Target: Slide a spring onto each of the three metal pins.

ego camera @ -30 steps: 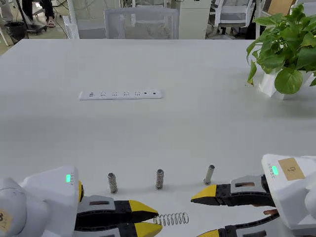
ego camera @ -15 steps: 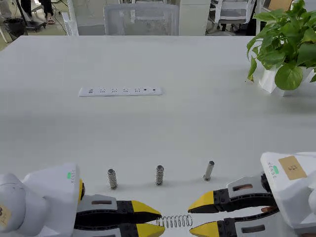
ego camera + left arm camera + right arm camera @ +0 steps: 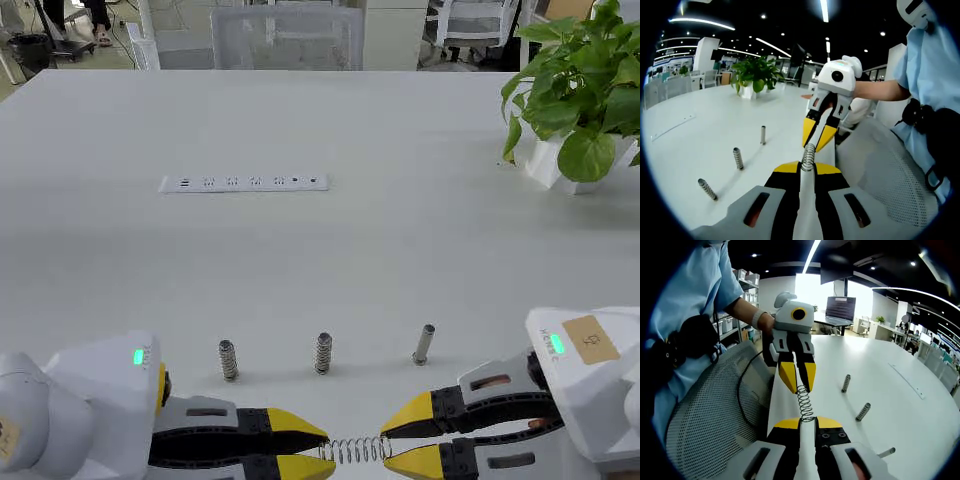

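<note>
1. Office room; wide pale grey table point(image 3: 420, 230). At the far edge, a mesh chair point(image 3: 285, 38). A white power strip point(image 3: 243, 183) lies flat mid-table, and a potted plant point(image 3: 575, 85) stands at the far right corner.
2. Three pins stand upright in a row near the front edge, well apart from each other.
3. The left pin point(image 3: 227, 346) and middle pin point(image 3: 323, 340) each carry a fitted spring point(image 3: 230, 367) down the shaft.
4. The right pin point(image 3: 424, 344) is bare metal and tilts slightly.
5. The loose spring point(image 3: 352, 450) lies horizontal just in front of the row, between the middle and right pins, and is held at both ends. I cannot tell whether it touches the table.
6. The left gripper point(image 3: 318, 448) has its yellow tips pinched together on the loose spring's left end.
7. The right gripper point(image 3: 390, 448) has its yellow tips clamped on the loose spring's right end. The two grippers face each other tip to tip, with the coil bridging the gap.
8. In the left gripper view, the coil point(image 3: 809, 156) runs from the gripper's own closed tips to the right gripper point(image 3: 816, 145). The bare pin point(image 3: 762, 135) is the farthest of the three.
9. In the right gripper view, the coil point(image 3: 805, 402) runs up to the left gripper point(image 3: 799, 389). The bare pin point(image 3: 886, 452) is the nearest.
10. A person in a light blue shirt shows behind each opposing gripper.
</note>
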### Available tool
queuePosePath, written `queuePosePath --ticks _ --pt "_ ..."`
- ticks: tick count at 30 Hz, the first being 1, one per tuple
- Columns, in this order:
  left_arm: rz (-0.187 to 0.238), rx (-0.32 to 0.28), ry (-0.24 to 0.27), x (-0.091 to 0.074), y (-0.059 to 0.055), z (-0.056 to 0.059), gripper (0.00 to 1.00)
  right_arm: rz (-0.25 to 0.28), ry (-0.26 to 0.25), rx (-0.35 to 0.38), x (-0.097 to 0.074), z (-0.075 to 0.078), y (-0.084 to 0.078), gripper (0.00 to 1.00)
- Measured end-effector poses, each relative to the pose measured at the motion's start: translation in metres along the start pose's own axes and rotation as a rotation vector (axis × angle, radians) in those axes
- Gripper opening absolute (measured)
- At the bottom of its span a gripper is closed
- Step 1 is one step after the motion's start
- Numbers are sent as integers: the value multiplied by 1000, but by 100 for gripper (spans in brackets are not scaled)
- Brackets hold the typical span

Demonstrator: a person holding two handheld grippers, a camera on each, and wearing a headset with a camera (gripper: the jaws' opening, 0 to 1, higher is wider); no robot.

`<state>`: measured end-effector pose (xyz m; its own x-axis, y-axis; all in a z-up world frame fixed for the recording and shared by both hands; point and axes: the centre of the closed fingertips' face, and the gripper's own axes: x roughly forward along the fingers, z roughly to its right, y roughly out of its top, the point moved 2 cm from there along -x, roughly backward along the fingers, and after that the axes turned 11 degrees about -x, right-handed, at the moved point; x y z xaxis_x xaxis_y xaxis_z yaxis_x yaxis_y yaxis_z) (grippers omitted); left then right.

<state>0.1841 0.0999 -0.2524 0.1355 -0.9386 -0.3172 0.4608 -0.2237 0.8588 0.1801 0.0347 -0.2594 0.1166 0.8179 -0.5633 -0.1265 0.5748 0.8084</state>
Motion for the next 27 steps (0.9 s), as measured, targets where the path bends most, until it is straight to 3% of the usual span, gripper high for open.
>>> queuePosePath --ticks 19,23,27 --pt "-8 -3 -6 2 0 1 6 -21 1 -16 -6 4 9 6" --pt "-8 -1 -7 3 0 0 6 -2 -4 -18 -5 5 14 0" --pt "-5 -2 -6 3 1 0 6 -25 2 6 -5 4 9 3"
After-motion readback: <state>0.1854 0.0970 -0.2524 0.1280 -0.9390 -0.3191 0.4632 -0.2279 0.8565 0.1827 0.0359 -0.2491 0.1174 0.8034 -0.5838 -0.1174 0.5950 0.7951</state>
